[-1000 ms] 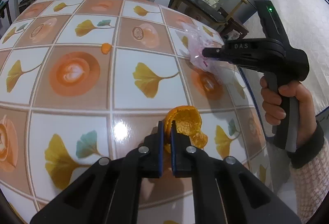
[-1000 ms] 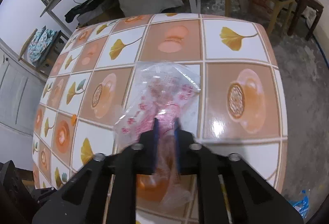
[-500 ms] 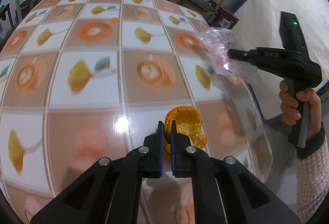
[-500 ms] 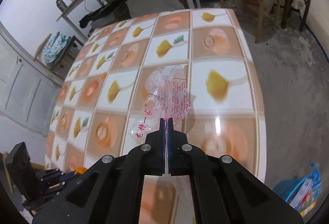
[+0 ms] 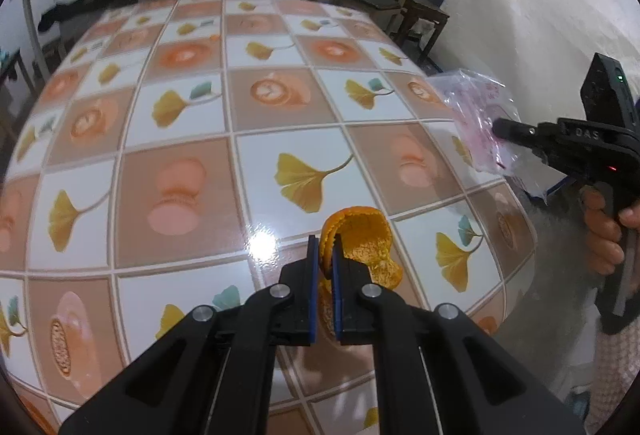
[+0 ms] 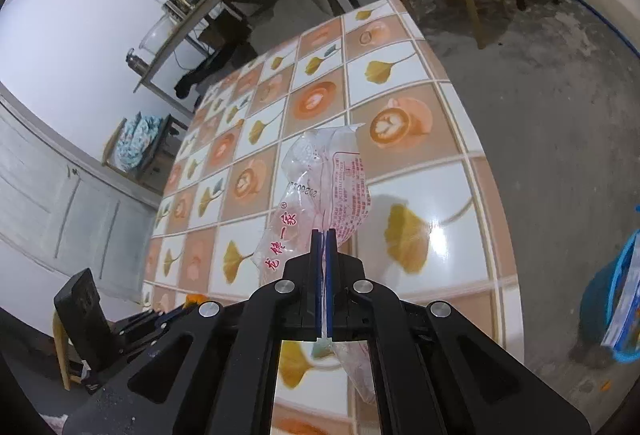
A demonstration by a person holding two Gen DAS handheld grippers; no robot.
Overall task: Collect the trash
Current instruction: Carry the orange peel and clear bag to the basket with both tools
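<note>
Left gripper: clenched on an orange peel. The peel is pinched at its near left edge; the rest curls out toward 1 o'clock, clear of the fingers, above the table. Whether it touches the cloth cannot be told.

Right gripper: clenched on a clear plastic wrapper printed in red. The fingers bite the wrapper near its middle. Its long axis runs roughly with the fingers: the larger part stands up toward 12 o'clock, and a thinner tail hangs down toward 6 o'clock behind the linkage. The wrapper is lifted off the tabletop near the table's right edge.

Governing relation: in the right wrist view a blue bin sits on the floor at 3 o'clock, beyond the table edge and lower than the wrapper. It appears to hold printed packaging already. It is judged to be the receptacle for both items.

Nearer hand: the right gripper is at the table's edge on the bin's side; the left gripper sits further inboard, at 7 o'clock in the right wrist view. The right hand therefore has the shorter path, a swing rightward and downward over the edge. The left must cross the table corner with the peel to reach the same spot.

Risk noted: the hanging tail of the wrapper could snag the rim on approach.
</note>
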